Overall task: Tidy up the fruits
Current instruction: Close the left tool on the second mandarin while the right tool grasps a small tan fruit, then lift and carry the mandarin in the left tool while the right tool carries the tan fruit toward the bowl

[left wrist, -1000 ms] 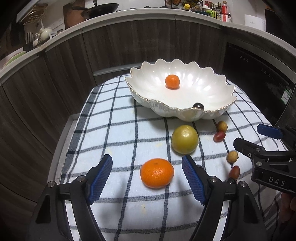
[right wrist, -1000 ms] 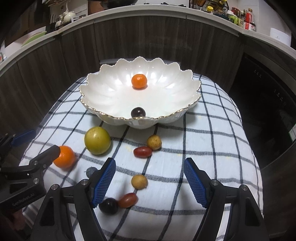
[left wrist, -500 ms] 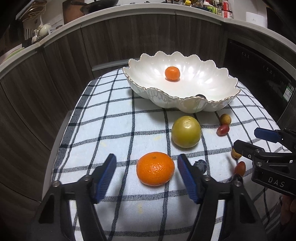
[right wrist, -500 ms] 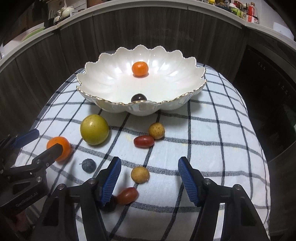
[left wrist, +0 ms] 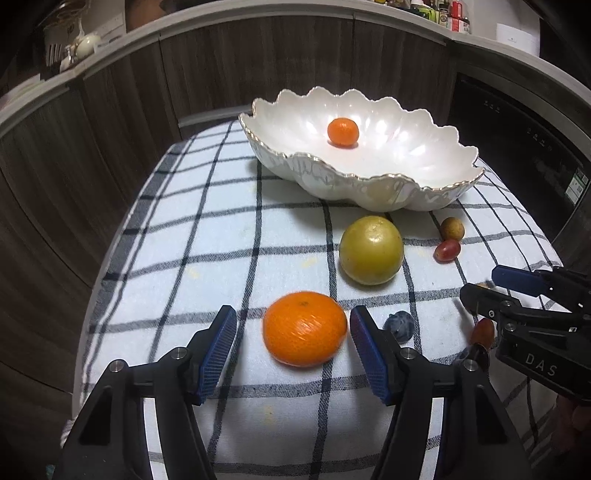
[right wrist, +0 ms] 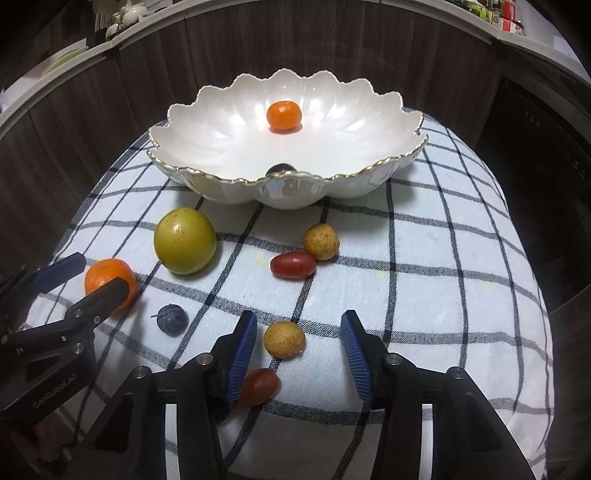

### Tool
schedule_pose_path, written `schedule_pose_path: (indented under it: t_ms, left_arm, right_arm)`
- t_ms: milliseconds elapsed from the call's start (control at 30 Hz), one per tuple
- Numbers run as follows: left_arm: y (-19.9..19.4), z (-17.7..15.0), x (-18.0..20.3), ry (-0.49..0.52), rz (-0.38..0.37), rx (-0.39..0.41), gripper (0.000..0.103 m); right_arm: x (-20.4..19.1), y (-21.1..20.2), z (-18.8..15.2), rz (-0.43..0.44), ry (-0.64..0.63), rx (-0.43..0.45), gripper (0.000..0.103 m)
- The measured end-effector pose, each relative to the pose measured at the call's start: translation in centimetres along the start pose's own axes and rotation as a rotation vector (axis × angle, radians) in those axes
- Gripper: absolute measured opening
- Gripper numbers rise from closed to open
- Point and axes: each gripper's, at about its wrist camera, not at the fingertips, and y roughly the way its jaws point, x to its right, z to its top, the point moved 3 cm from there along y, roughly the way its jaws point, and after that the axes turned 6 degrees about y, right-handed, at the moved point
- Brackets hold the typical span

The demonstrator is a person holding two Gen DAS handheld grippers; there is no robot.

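Both cameras sit low and close over the checked cloth (left wrist: 221, 236), each looking down and forward along its own blue fingers toward the white bowl (left wrist: 391, 192) at 12 o'clock. The left view stands more to the left; the right view more to the right. Both share the bowl, the green fruit (right wrist: 184, 245) and the blueberry (right wrist: 173, 319).

Dark wood-grain cabinet fronts (left wrist: 122, 110) run along behind, under a pale countertop (left wrist: 258, 20) – bottles and jars (left wrist: 448, 16) crowd its far right end, white crockery (left wrist: 79, 44) sits at the left. A black appliance front (left wrist: 517, 147) stands to the right. A checked cloth (left wrist: 207, 240) covers the small table. Light is dim and warm.
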Motion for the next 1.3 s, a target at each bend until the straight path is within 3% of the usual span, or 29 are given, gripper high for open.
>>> schedule_pose_path:
  t_ms: [167, 233, 400, 1300]
  left_arm:
    - [0.4, -0.4, 0.1, -0.013, -0.017, -0.016, 0.055]
    - [0.4, -0.4, 0.2, -0.013, -0.030, -0.016, 0.048]
    - [0.3, -0.4, 0.5, -0.005, -0.027, -0.012, 0.046]
    - [-2.4, 1.6, 1.5, 0.014, -0.022, 0.051, 0.045]
  right_arm:
    - [0.1, 0.4, -0.2, 0.010, 0.010, -0.021, 0.039]
    - [0.0, 0.4, -0.2, 0.017, 0.009, -0.021, 0.035]
    - [-0.3, 0.4, -0.2, 0.039, 0.000, -0.027, 0.025]
    - [0.5, -1.7, 1.0, 0.053, 0.035, 0.031, 0.025]
